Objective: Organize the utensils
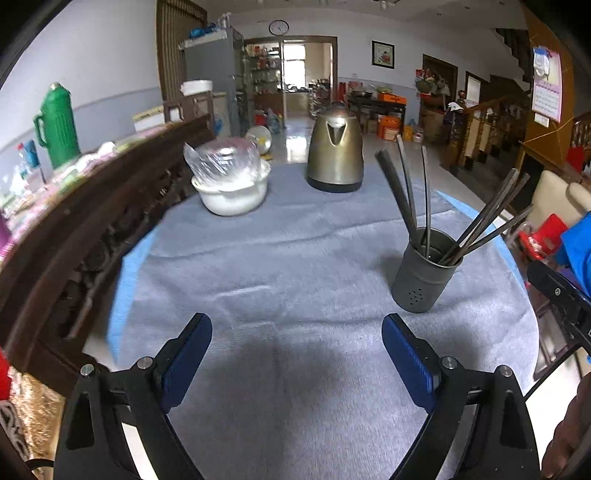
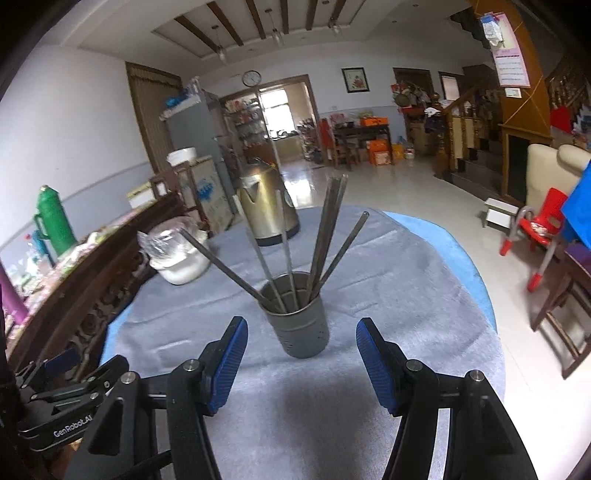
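Both grippers, left gripper (image 1: 297,334) and right gripper (image 2: 301,339), hang released before the utensil holder (image 2: 301,325).

The room was a large hall with pale walls (image 2: 66,122) banded grey low down and a glossy light tiled floor (image 2: 417,192). At twelve o'clock a wide doorway (image 2: 284,110) opened onto a bright window, with a round wall clock (image 2: 251,78) above it and a framed picture (image 2: 355,79) toward one o'clock. The ceiling (image 2: 236,26) carried dark wooden beams. A carved dark wooden bench back (image 1: 92,221) ran along at nine o'clock. At two o'clock stood a wooden staircase (image 2: 465,122); a red child's chair (image 2: 539,229) sat at three o'clock. The worktop (image 1: 295,258) wore a grey cloth.
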